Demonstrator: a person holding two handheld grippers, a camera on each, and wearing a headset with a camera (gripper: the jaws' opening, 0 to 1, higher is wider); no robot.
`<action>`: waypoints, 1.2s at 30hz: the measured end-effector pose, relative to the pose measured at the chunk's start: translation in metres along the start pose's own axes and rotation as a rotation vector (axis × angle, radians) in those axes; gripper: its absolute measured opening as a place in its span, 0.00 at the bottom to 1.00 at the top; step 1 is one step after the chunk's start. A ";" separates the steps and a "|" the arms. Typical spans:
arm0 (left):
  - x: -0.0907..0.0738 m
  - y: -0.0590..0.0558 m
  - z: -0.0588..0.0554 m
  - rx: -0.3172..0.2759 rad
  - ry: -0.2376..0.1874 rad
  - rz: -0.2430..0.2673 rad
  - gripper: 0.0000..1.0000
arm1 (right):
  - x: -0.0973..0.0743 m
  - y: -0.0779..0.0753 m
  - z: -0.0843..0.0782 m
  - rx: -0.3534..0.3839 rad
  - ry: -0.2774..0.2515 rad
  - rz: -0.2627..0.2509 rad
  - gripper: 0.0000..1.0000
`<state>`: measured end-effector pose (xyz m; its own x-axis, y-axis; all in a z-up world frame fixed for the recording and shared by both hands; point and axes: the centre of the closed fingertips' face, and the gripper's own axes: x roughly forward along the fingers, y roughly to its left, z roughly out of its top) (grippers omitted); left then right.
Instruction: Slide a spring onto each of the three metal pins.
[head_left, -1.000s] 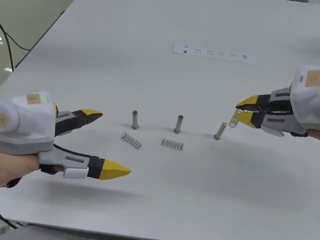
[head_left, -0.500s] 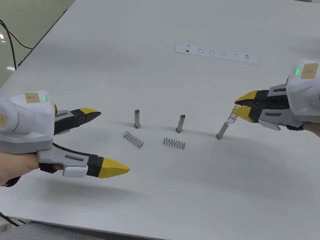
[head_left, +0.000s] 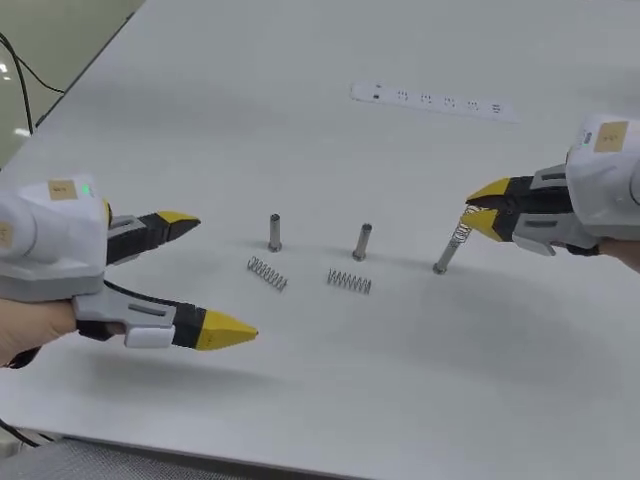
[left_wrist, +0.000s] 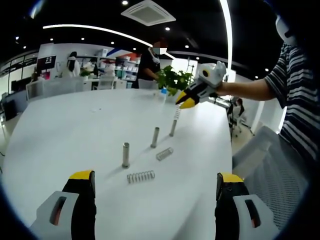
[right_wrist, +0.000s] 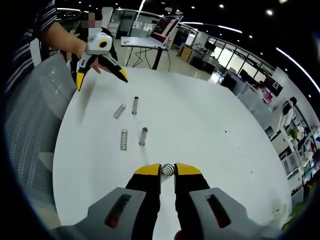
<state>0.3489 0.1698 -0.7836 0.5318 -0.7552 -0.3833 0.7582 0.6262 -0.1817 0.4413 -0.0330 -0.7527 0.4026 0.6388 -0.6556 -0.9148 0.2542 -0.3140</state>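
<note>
Progress: my right gripper (head_left: 474, 213), pinching the small silver coil spring (head_left: 460, 233), is finally getting it over the leaning grey metal pin (head_left: 441, 262) instead of beside it; left gripper (head_left: 214, 273) is idling, spread wide.

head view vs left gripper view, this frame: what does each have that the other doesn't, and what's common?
Head view adds: the power strip beyond the pins.
Left gripper view adds: the potted plant, a standing person and the striped sleeve.
Both: left pin, middle pin, leaning pin, two loose springs lying flat, right gripper shut on the held spring at the leaning pin's top, left gripper with jaws wide open.
</note>
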 end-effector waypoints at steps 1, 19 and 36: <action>0.000 0.000 0.000 0.000 0.001 0.000 0.98 | 0.000 0.000 0.000 0.000 0.000 0.000 0.07; -0.002 0.002 -0.002 -0.005 -0.002 0.010 0.98 | 0.011 0.003 -0.010 0.011 0.017 0.010 0.07; -0.007 0.002 -0.003 -0.013 0.000 0.019 0.98 | 0.033 0.014 -0.034 0.049 0.078 0.029 0.07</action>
<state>0.3454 0.1764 -0.7844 0.5460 -0.7434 -0.3864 0.7433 0.6426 -0.1858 0.4429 -0.0333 -0.8024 0.3753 0.5887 -0.7159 -0.9260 0.2724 -0.2614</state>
